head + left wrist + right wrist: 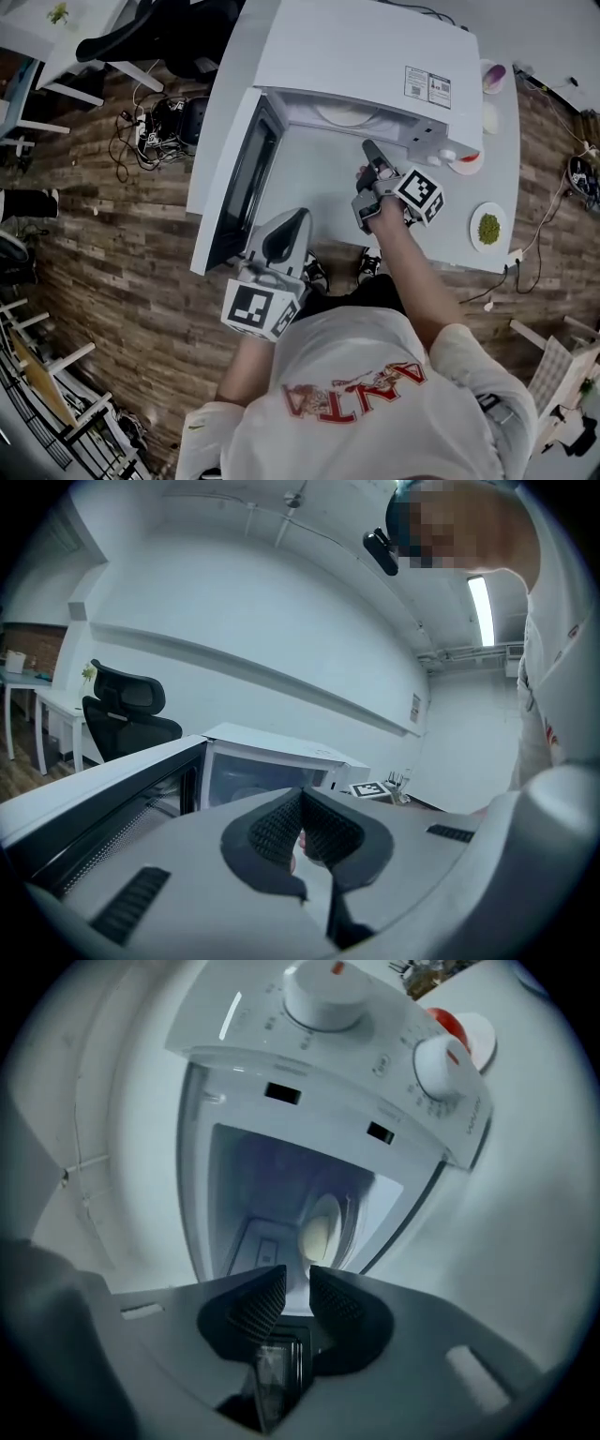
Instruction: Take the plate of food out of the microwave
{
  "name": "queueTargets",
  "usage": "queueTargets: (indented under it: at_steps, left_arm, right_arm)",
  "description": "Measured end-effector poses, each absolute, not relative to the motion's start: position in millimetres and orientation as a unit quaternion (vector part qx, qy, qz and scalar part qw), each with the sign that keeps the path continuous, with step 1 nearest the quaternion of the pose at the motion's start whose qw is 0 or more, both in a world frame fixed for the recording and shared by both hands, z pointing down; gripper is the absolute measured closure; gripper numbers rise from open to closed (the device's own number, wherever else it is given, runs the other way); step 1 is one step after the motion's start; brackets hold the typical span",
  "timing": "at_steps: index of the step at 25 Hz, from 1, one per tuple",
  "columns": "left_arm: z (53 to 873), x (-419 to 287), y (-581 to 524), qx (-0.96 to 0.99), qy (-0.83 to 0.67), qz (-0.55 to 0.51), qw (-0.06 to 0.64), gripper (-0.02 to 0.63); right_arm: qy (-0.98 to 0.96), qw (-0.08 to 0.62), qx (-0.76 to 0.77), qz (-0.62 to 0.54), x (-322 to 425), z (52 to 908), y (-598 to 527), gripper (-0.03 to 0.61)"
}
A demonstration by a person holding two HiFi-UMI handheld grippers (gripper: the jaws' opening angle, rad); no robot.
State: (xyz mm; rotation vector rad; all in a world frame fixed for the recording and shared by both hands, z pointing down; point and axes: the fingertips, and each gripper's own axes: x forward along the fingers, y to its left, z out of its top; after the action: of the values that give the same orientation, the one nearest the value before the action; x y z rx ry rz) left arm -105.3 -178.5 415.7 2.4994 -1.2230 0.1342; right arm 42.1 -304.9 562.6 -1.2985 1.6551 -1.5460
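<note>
The white microwave (366, 56) stands on a white table with its door (246, 178) swung open to the left. Inside the cavity lies a pale plate (349, 114); in the right gripper view the plate (323, 1227) shows on edge, deep inside, with pale food on it. My right gripper (368, 147) points into the opening just in front of the cavity, jaws a little apart with nothing between them (298, 1279). My left gripper (298, 217) hangs lower, beside the open door's edge, its fingertips together and empty (302, 799).
Two knobs (323, 993) sit on the microwave's control panel. On the table (497, 178) to the right lie a plate of green food (488, 228), a red-and-white dish (466, 161) and a small bowl (493, 75). Cables and an office chair (141, 33) are on the wooden floor at left.
</note>
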Motion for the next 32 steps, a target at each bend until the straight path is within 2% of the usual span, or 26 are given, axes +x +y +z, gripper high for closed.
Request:
queueTargets:
  at_steps: [7,32]
  left_arm:
    - [421.7,-109.6,-183.5,0.884,-0.429,0.048,0.183,0.607]
    - [426.0,-111.8,-200.0,0.887,-0.419,0.049,0.187,0.607]
  right_arm:
    - [0.538,0.316,-0.494,-0.605,40.7,599.1,-334.9,0.529]
    - [0.488,0.327,-0.509,-0.629,43.7,625.2,-366.6,0.529]
